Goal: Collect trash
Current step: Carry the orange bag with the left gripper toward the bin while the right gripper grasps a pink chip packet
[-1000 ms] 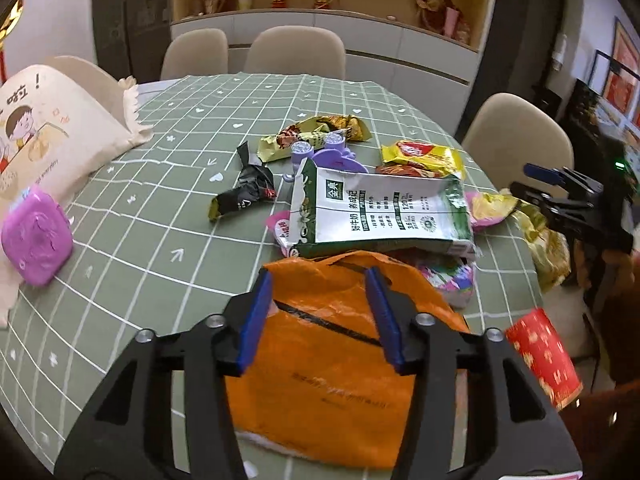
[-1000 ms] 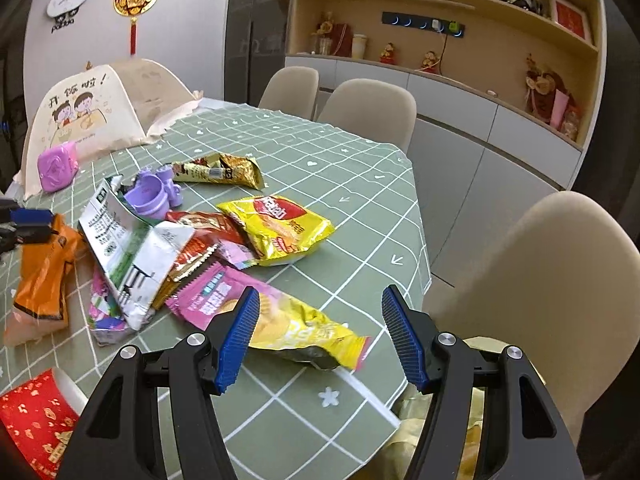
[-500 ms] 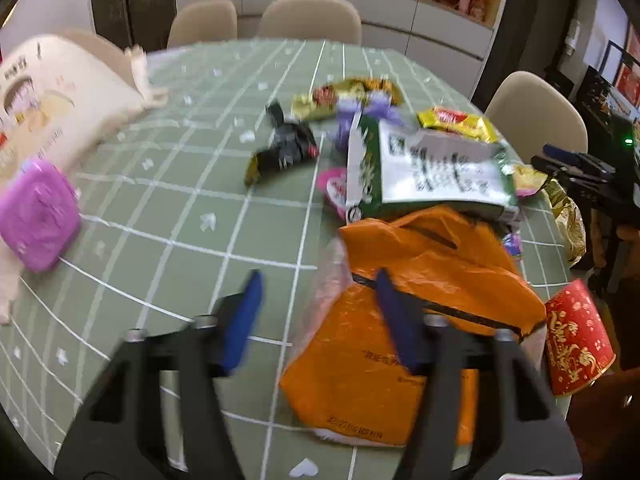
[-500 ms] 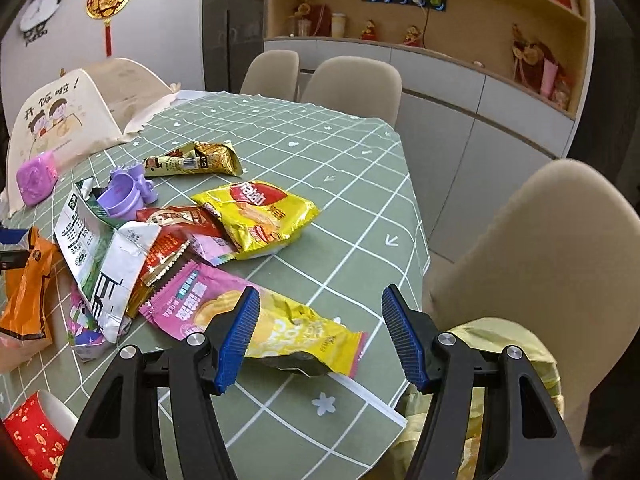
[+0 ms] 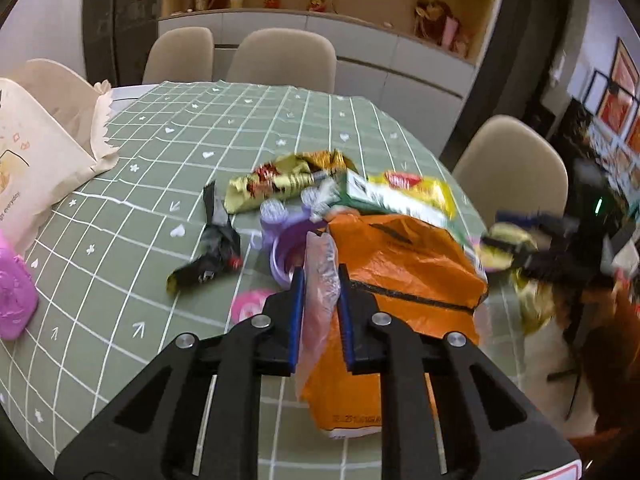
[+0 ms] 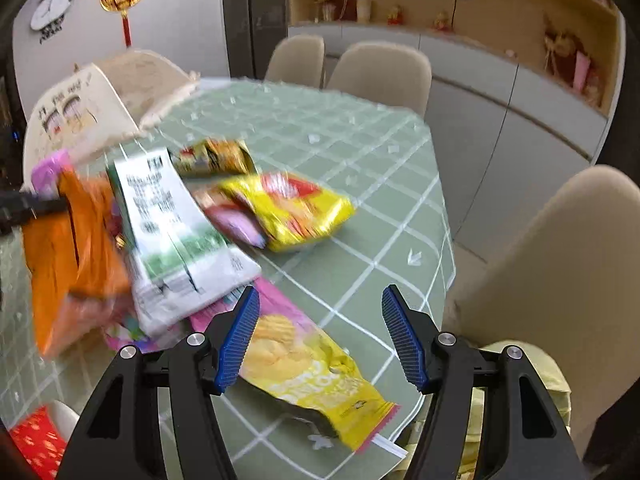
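Orange plastic, the bag's (image 5: 400,280) clear edge, sits between the closing jaws of the left gripper (image 5: 322,312) on the table (image 5: 160,152); pinch it fully before lifting, so it doesn't slip. A purple cup (image 5: 286,244) and white-green packet (image 6: 172,232) crowd it, while the right gripper (image 6: 320,336) hangs wide apart above a yellow chip wrapper (image 6: 316,372).

The crinkled orange plastic bag (image 5: 404,264) has a thin, slightly glossy film, and the yellow snack packet (image 6: 296,208) and gold foil wrapper (image 5: 280,180) shine like metallised plastic. The green grid-patterned cloth (image 5: 132,240) on the worktop looks matt and smooth. The black plastic left gripper (image 5: 320,312) looks matt, with ribbed blue pads (image 6: 236,340) and bright metal screw heads (image 5: 260,321).
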`<state>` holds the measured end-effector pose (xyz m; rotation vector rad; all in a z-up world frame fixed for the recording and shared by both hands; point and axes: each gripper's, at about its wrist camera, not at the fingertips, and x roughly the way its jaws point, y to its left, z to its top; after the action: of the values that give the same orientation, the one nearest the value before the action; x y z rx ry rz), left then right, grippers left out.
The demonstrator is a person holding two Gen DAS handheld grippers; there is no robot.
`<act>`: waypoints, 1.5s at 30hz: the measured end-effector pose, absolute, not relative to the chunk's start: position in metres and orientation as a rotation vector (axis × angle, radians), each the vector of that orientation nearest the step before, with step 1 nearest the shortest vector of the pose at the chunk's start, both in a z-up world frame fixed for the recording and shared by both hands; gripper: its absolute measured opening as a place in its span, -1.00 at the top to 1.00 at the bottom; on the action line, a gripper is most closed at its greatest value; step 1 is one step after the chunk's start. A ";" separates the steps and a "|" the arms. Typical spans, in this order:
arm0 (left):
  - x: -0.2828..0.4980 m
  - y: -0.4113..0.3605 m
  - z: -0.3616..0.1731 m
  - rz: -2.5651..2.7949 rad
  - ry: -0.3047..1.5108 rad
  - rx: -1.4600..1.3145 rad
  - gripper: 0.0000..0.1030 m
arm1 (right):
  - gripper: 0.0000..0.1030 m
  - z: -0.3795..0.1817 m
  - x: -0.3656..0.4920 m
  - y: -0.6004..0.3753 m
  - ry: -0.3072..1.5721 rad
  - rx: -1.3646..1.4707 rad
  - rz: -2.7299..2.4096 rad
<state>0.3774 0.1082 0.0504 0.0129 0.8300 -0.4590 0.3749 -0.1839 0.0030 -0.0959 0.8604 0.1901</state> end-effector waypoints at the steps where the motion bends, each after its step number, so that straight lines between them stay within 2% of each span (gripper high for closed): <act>1: 0.382 0.108 0.051 -0.439 0.826 0.000 0.71 | -0.17 -0.003 0.375 -0.184 0.878 -0.105 0.185; 9: 0.395 0.107 0.063 -0.404 0.810 -0.055 0.71 | -0.15 -0.014 0.355 -0.180 0.889 -0.079 0.240; 10: 0.394 0.105 0.068 -0.406 0.797 -0.056 0.71 | 0.13 -0.012 0.353 -0.177 0.890 -0.080 0.256; 13: 0.387 0.096 0.082 -0.413 0.759 -0.045 0.71 | 0.72 -0.005 0.347 -0.170 0.897 -0.105 0.260; 16: 0.382 0.085 0.096 -0.426 0.726 -0.034 0.71 | 0.83 0.009 0.337 -0.169 0.858 -0.104 0.264; 28: 0.361 -0.007 0.112 -0.544 0.723 0.018 0.71 | 0.84 0.063 0.283 -0.265 0.680 -0.018 0.025; 35: 0.349 -0.095 0.099 -0.664 0.764 0.073 0.71 | 0.84 0.058 0.250 -0.340 0.653 0.040 -0.127; 45: 0.356 -0.231 0.052 -0.795 0.880 0.199 0.71 | 0.84 0.037 0.219 -0.424 0.641 0.129 -0.250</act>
<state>0.3563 -0.2310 0.0519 0.1993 0.8798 -0.7947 0.2193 -0.4242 0.0366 0.1288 0.6410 -0.2503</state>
